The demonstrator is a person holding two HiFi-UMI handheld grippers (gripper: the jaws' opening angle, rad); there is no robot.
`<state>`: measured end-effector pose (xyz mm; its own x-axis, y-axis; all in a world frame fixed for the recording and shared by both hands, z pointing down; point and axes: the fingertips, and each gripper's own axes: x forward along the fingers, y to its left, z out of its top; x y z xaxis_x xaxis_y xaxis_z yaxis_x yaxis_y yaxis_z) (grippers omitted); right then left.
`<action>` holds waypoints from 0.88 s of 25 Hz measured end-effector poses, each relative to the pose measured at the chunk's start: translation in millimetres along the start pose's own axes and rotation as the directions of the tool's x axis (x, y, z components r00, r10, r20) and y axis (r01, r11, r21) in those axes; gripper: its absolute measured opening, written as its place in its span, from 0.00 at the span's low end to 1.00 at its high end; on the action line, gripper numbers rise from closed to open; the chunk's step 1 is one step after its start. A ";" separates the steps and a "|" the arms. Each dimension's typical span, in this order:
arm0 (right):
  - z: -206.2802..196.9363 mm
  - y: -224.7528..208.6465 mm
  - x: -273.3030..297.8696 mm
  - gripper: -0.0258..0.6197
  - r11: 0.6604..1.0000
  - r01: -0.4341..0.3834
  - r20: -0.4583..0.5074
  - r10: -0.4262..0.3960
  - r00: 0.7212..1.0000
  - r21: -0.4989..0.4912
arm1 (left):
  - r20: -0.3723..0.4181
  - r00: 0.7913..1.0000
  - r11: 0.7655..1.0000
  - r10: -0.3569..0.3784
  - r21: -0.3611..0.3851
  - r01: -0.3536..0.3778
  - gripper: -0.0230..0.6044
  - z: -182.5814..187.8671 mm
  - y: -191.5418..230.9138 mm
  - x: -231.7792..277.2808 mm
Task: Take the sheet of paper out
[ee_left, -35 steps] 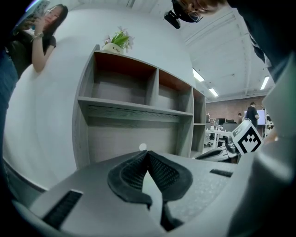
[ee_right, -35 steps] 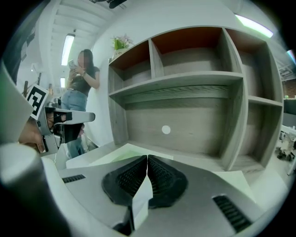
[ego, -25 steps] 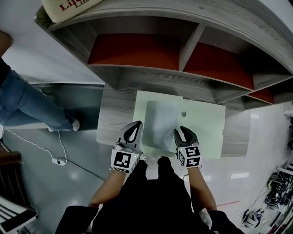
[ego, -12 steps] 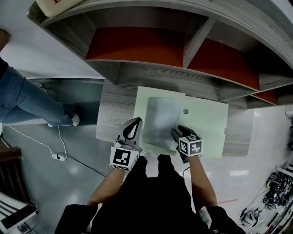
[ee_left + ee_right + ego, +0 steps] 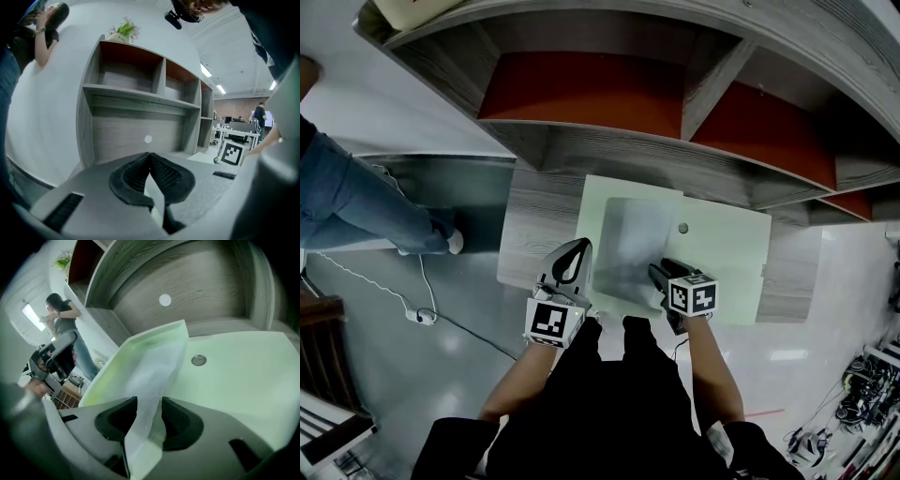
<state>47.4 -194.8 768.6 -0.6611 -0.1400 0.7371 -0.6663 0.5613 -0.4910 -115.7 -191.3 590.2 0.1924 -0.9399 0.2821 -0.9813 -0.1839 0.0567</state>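
Note:
A pale green plastic folder with a metal snap lies open on the grey wood desk. On its left half rests a translucent whitish sheet. My right gripper points down at the sheet's near right corner. In the right gripper view the sheet rises between the two jaws of my right gripper, which stand open with gaps on both sides. My left gripper hovers at the folder's left edge. In the left gripper view my left gripper has its tips together and holds nothing.
A grey shelf unit with red back panels overhangs the desk's far side. A person in jeans stands on the floor at the left, near a white cable. The desk's near edge runs just under both grippers.
My right gripper has dipped and rolled so its marker cube faces up, and its jaws now straddle the sheet's near corner. The left gripper has stayed in place.

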 end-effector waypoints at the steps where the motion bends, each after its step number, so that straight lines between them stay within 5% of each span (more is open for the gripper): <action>1: 0.0 0.7 0.8 0.32 1.000 -0.003 -0.002 0.003 1.000 0.000 | 0.001 1.000 1.000 0.001 0.000 -0.001 0.05 0.5 0.4 -0.1; 11: 0.3 -12.2 3.3 0.10 0.998 0.062 -0.013 -0.062 0.998 -0.018 | -0.010 1.000 1.000 0.009 -0.006 -0.010 0.05 -2.5 2.4 -3.2; 22: 9.1 -20.7 -17.4 0.08 0.991 0.133 0.045 -0.132 0.990 -0.017 | -0.010 1.000 1.000 -0.007 0.011 0.007 0.05 -1.2 -1.9 -4.2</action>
<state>69.5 -211.4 761.7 -0.5821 -0.2496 0.7739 -0.7424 0.5513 -0.3806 -114.7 -186.7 590.1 0.1994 -0.9355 0.2917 -0.9798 -0.1939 0.0482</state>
